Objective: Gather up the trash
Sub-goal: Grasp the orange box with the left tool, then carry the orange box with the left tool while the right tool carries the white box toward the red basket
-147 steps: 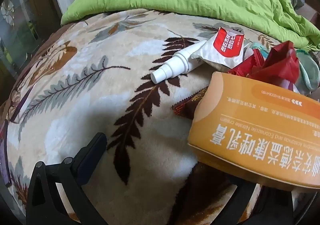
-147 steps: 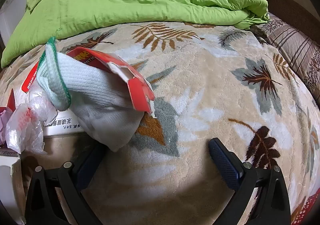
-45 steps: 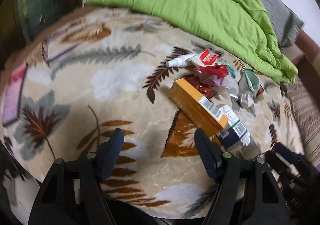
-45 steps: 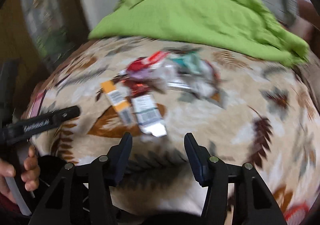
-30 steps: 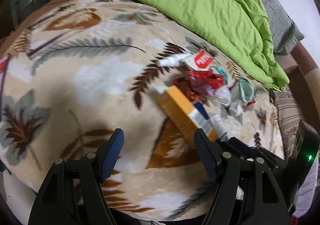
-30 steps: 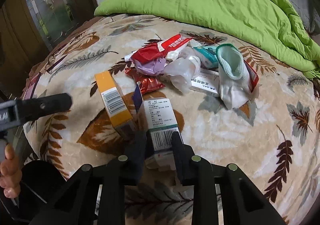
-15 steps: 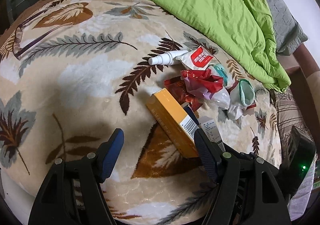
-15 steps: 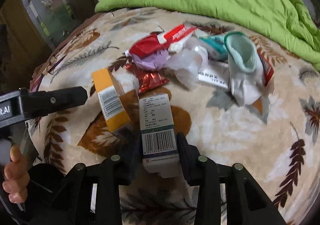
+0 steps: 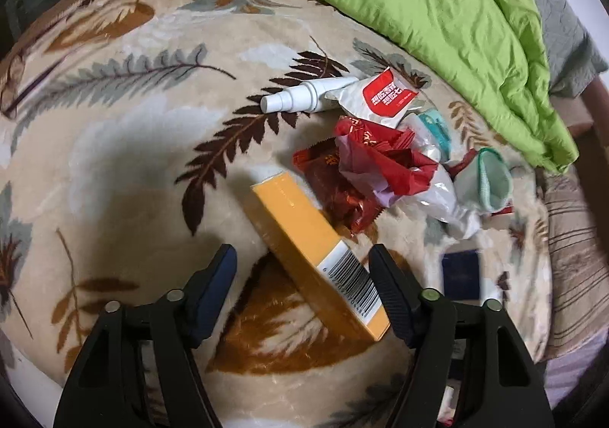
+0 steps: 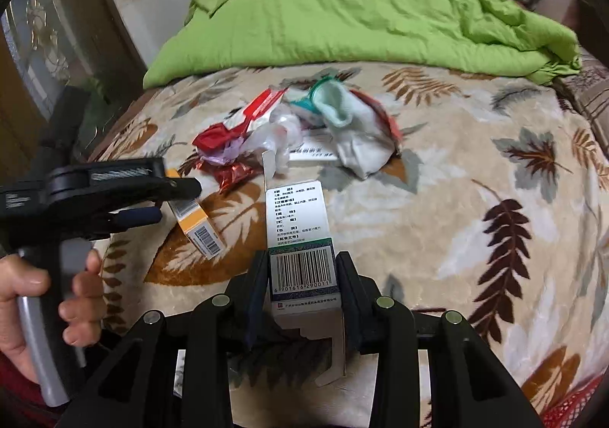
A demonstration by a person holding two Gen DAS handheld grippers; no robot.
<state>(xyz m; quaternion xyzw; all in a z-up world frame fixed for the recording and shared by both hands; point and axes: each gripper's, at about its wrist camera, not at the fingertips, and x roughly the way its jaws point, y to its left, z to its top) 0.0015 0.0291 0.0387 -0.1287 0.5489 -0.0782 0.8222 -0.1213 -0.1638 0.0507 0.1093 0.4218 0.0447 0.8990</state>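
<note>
A: Right gripper (image 10: 300, 275) is clamped on the white medicine box (image 10: 298, 237), lifted off the leaf-print blanket (image 10: 456, 199).

B: And the left gripper (image 9: 302, 275)?

A: Jaws have just been narrowing, not yet pinching. The orange box (image 9: 316, 256) lies flat between them, nearer the right pad, its long axis slanting away up-left toward the wrapper pile (image 9: 373, 169).

B: So left is closest.

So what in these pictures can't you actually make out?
- Small print on the white box, right wrist view: too small to read.
- Near end of the orange box, same view: partly covered by the left gripper.
- Sock and wrappers: motion-blurred.
</note>
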